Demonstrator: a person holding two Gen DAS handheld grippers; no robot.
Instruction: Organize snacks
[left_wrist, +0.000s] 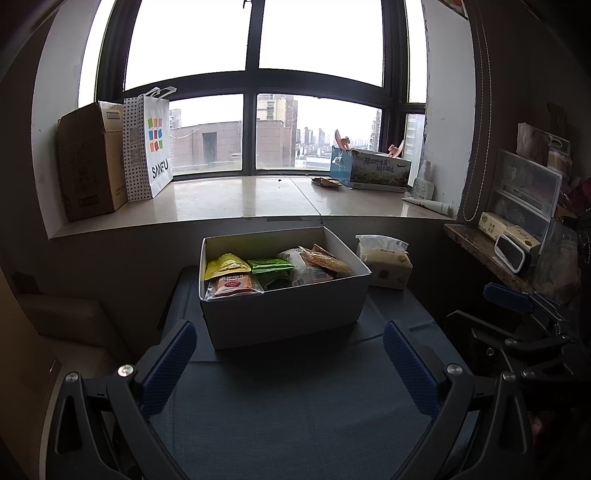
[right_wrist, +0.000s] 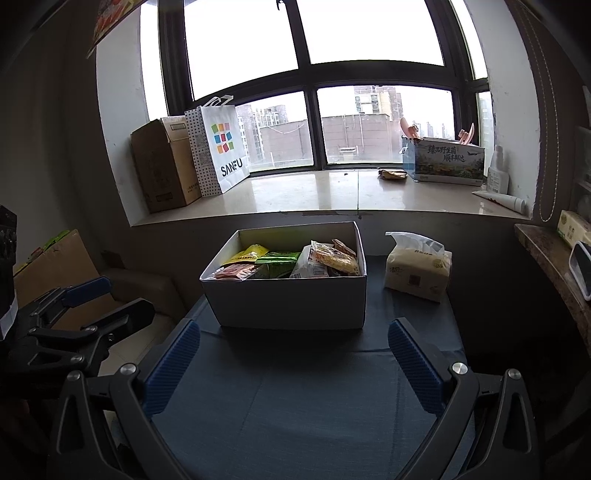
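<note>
A white open box (left_wrist: 284, 314) (right_wrist: 291, 306) stands on a small blue cloth-covered table (left_wrist: 295, 406) (right_wrist: 303, 406). It holds several snack packets: a yellow one (left_wrist: 226, 265) (right_wrist: 248, 254), an orange-red one (left_wrist: 232, 286), a green one (left_wrist: 271, 266) (right_wrist: 279, 262), a white one (left_wrist: 306, 271) and a clear noodle-like pack (right_wrist: 334, 256). My left gripper (left_wrist: 290, 341) is open and empty, held back from the box's near side. My right gripper (right_wrist: 293, 339) is open and empty, also in front of the box.
A tissue pack (left_wrist: 384, 260) (right_wrist: 417, 269) sits right of the box. On the windowsill (left_wrist: 258, 199) stand a cardboard box (left_wrist: 92, 162), a SANFU bag (left_wrist: 155, 147), a printed carton (left_wrist: 373, 168) and a loose packet (right_wrist: 393, 174). A cluttered shelf (left_wrist: 487, 254) is at right.
</note>
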